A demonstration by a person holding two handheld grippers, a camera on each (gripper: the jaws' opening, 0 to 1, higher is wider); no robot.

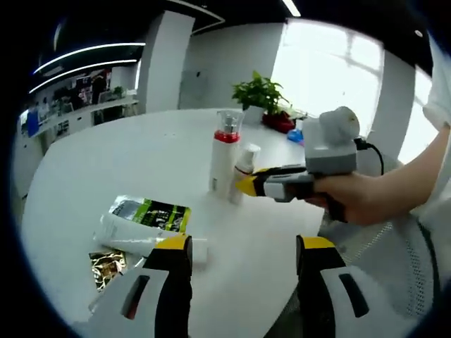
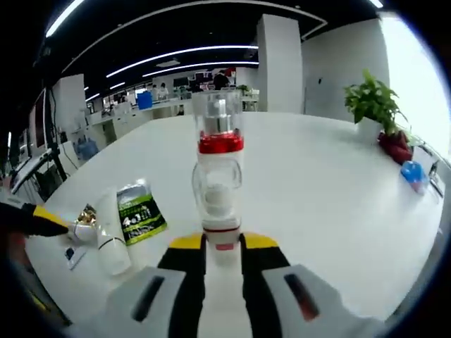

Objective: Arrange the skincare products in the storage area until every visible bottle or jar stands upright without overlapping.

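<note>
Skincare products sit on a round white table (image 1: 141,151); a tall white bottle with a red band and clear cap (image 1: 225,158) stands upright near the table's middle, and just beside it in the left gripper view stands a smaller white bottle (image 1: 242,172); in the right gripper view that smaller bottle (image 2: 216,193) stands directly before the tall one (image 2: 219,134), with a red stripe near its base; a white tube (image 1: 134,239) lies flat on its side toward the table's edge, beside a green-and-black sachet (image 1: 151,213) whose print is too small to read and a crumpled gold foil packet (image 1: 106,264); no writing on any product is legible; the right gripper (image 1: 246,185) reaches in from the right of the left gripper view, held level in a person's hand (image 1: 356,197), its yellow-tipped jaws clamped on the smaller bottle's lower part, which the right gripper view (image 2: 223,243) confirms; the left gripper (image 1: 243,246) hangs over the near table edge, jaws wide apart and holding nothing, one yellow tip just above the tube's cap end; a potted plant (image 1: 261,95) stands at the far side of the table.
</note>
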